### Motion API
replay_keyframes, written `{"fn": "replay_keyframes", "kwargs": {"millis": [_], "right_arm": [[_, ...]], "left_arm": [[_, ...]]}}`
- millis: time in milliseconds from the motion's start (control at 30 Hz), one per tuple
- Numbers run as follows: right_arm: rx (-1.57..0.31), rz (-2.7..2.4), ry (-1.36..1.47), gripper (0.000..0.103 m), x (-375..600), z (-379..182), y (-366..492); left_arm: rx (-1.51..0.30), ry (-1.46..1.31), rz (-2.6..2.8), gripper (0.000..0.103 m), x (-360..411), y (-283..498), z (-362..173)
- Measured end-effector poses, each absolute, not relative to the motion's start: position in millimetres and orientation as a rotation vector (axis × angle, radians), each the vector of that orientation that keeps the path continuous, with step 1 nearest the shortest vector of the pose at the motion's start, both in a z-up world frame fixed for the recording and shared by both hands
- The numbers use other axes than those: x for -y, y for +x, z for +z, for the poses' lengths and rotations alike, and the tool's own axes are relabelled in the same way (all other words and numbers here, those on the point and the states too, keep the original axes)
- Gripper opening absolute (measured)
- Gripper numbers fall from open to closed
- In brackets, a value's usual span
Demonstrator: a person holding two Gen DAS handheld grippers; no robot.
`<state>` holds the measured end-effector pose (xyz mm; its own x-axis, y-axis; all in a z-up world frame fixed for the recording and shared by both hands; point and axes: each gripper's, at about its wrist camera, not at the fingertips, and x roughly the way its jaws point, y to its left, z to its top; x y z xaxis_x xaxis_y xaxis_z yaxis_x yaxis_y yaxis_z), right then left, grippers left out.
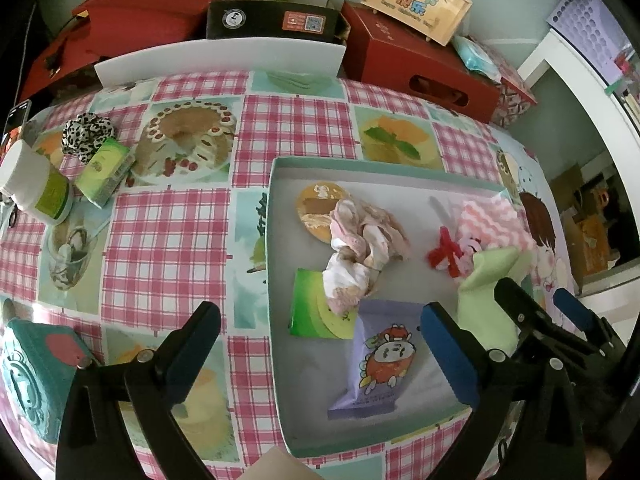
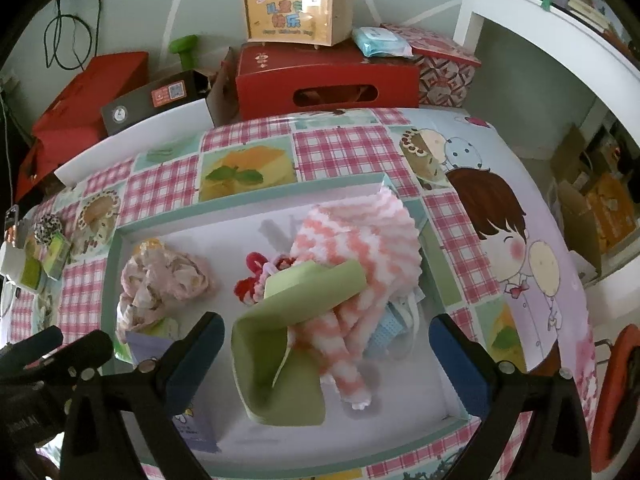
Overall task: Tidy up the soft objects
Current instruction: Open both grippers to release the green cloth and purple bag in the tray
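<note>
A shallow white tray with a teal rim [image 1: 271,280] [image 2: 240,210] holds the soft items. In it lie a crumpled pink cloth [image 1: 362,240] [image 2: 168,280], a pink-and-white zigzag cloth [image 1: 490,216] [image 2: 360,248], a folded green cloth [image 1: 486,280] [image 2: 280,364], a red fuzzy tie [image 1: 446,252] [image 2: 246,286], a purple cartoon packet [image 1: 384,360] and a green packet [image 1: 310,312]. My left gripper [image 1: 320,320] hangs open over the packets. My right gripper [image 2: 328,344] [image 1: 542,304] is open, with the green cloth lying loose between its fingers, untouched by the pads.
On the checked tablecloth left of the tray are a leopard-print scrunchie [image 1: 86,134], a green carton [image 1: 106,172], a white bottle [image 1: 36,188] and a teal box [image 1: 36,376]. Red boxes [image 2: 326,80] and a wooden handled box [image 2: 294,10] crowd the far edge.
</note>
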<state>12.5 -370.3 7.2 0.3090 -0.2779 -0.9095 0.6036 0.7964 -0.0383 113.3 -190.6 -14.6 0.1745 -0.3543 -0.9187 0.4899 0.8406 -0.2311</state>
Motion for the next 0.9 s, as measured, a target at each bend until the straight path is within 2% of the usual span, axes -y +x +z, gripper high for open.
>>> {"fn": "replay_keyframes", "kwargs": {"millis": [900], "right_arm": [[-1.129, -0.425, 0.251, 0.103, 307, 2, 62]], "left_arm": [[-1.218, 0.01, -0.413, 0.1, 126, 165, -19]]}}
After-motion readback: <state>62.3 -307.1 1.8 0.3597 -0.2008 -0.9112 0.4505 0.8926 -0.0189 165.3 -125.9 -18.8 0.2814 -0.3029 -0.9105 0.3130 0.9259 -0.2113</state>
